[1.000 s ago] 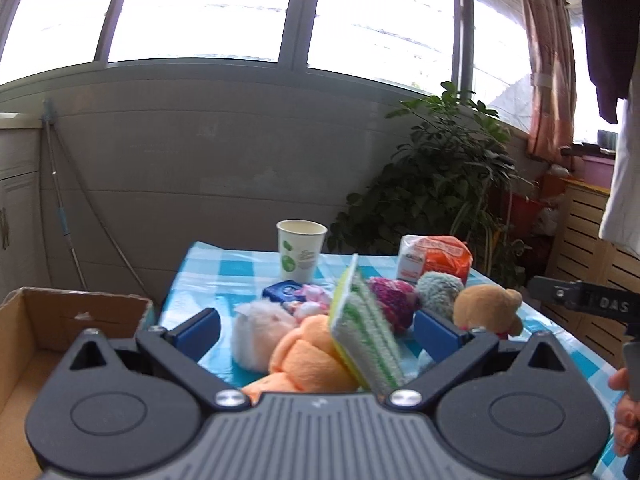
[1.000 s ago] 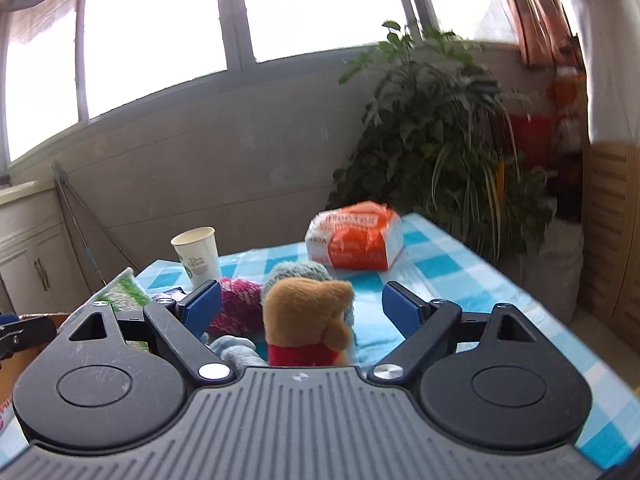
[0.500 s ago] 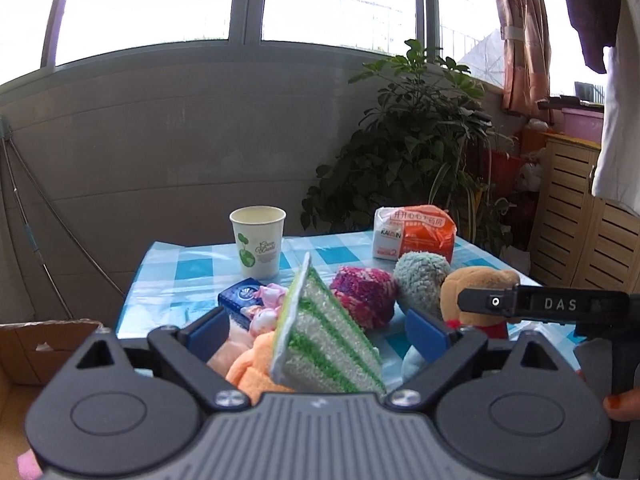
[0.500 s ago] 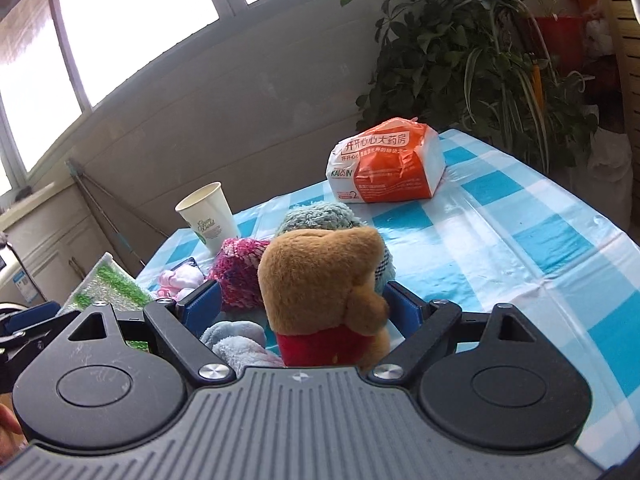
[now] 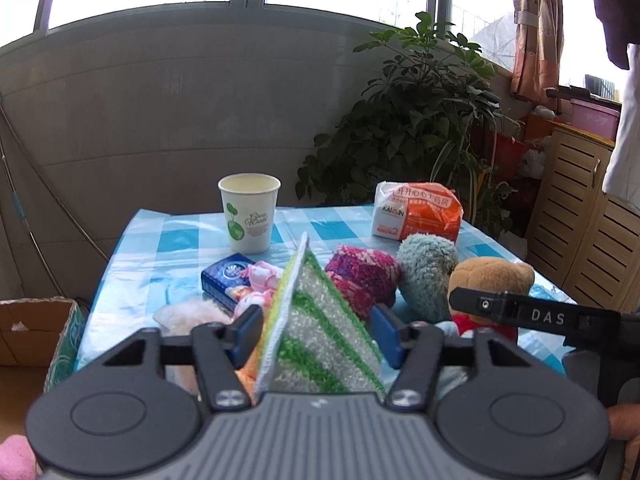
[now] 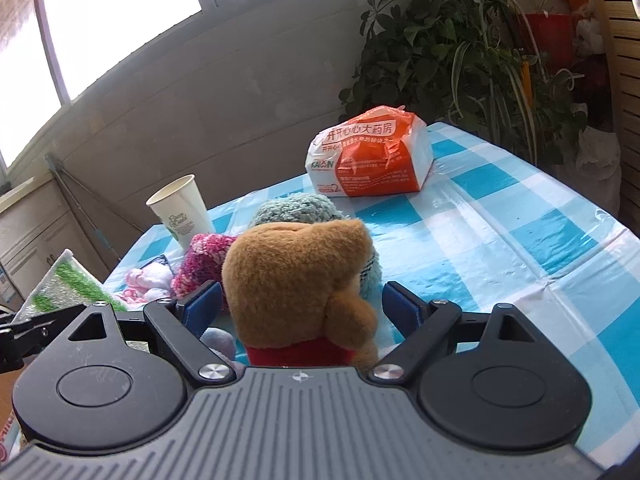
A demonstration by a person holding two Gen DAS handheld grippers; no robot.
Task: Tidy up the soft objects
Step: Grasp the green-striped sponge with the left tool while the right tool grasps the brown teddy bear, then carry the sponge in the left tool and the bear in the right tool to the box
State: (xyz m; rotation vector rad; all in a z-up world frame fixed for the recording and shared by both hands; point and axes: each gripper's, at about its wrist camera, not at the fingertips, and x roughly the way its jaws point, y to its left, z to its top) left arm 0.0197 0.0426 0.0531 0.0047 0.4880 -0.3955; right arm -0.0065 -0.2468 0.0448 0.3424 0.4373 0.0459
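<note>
A green-and-white striped cloth (image 5: pixel 316 320) stands like a tent between the blue pads of my left gripper (image 5: pixel 316 332). Its jaws are closing, with the pads close beside the cloth's two sides and no squeeze showing. A brown plush bear (image 6: pixel 296 276) in a red top sits between the pads of my right gripper (image 6: pixel 302 306), which is open wide. The same bear (image 5: pixel 492 276) shows in the left wrist view behind the right tool's black side bar (image 5: pixel 540 316). A pink knitted ball (image 5: pixel 360 276), a teal fluffy toy (image 5: pixel 424 268) and a white fluffy toy (image 5: pixel 188 316) lie around them.
On the blue-checked table (image 5: pixel 160 248) stand a paper cup (image 5: pixel 250 216), an orange-and-white packet (image 5: pixel 416 212) and a blue tissue pack (image 5: pixel 226 276). A cardboard box (image 5: pixel 32 328) sits low at the left. A leafy plant (image 5: pixel 420 120) and a slatted cabinet (image 5: pixel 580 220) stand behind.
Both grippers have moved in over the table. The left jaws have narrowed around the striped cloth. The bear now fills the gap of the right gripper, whose jaws kept their width.
</note>
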